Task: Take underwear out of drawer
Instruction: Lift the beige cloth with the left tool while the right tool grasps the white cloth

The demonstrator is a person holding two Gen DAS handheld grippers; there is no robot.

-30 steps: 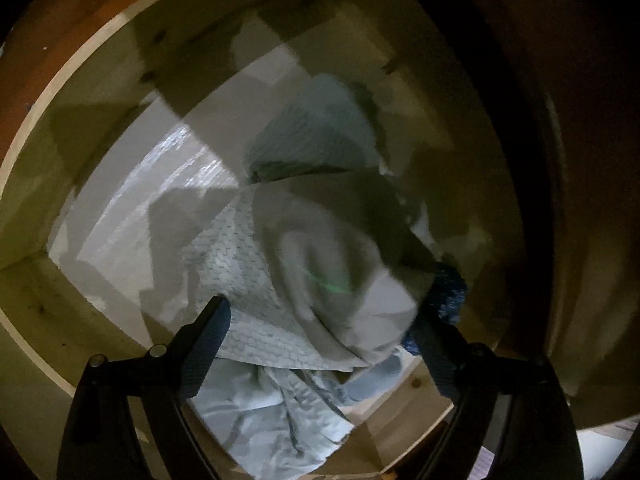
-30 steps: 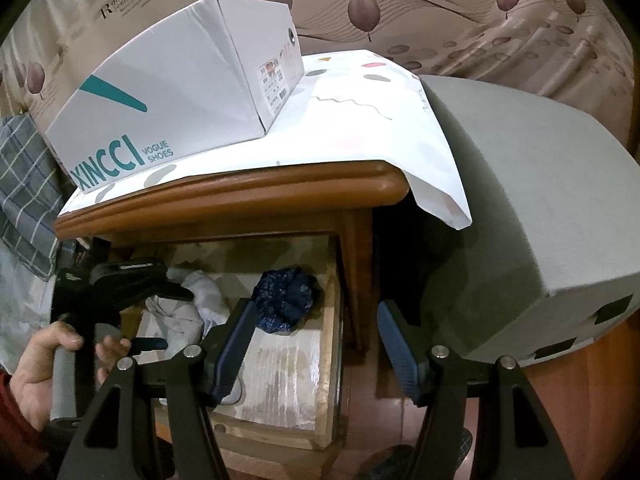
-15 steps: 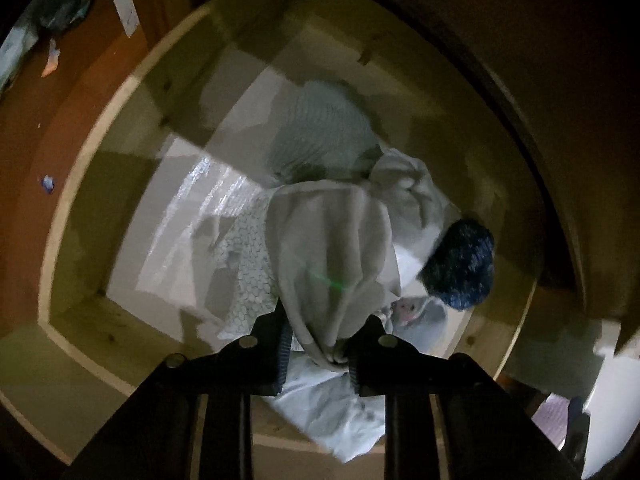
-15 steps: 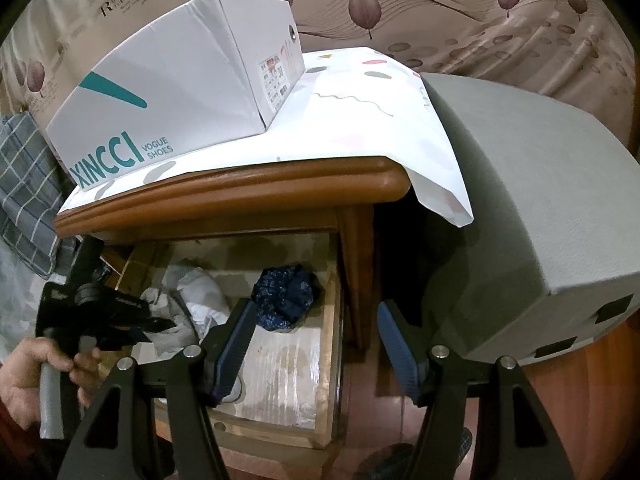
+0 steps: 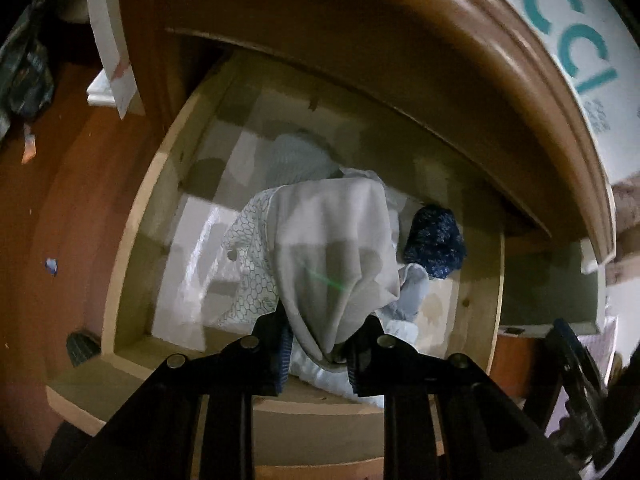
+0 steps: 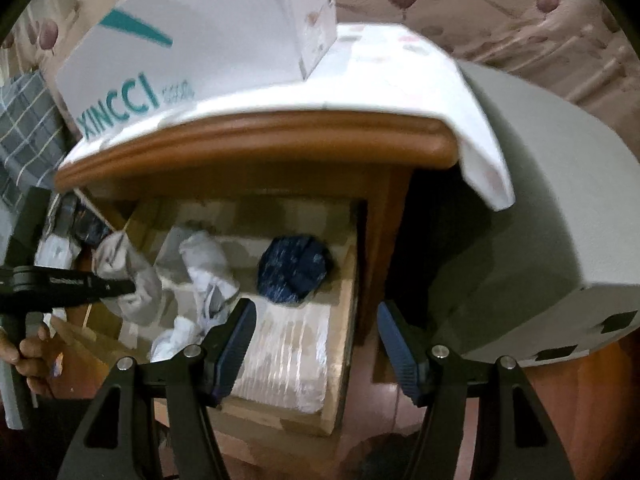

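Note:
The wooden drawer stands open under the nightstand top. My left gripper is shut on a light grey piece of underwear and holds it lifted above the drawer; it also shows in the right wrist view. Under it lie a white patterned garment and pale blue cloth. A dark blue patterned roll sits at the drawer's right side. My right gripper is open and empty, above the drawer's front right corner.
A white XINCCI shoe box stands on the nightstand top, over a white cloth cover. A grey upholstered block is to the right. Red-brown floor lies left of the drawer.
My left gripper closed on the grey underwear and pulled it up and back out of the drawer. My right gripper moved closer to the drawer and stayed open.

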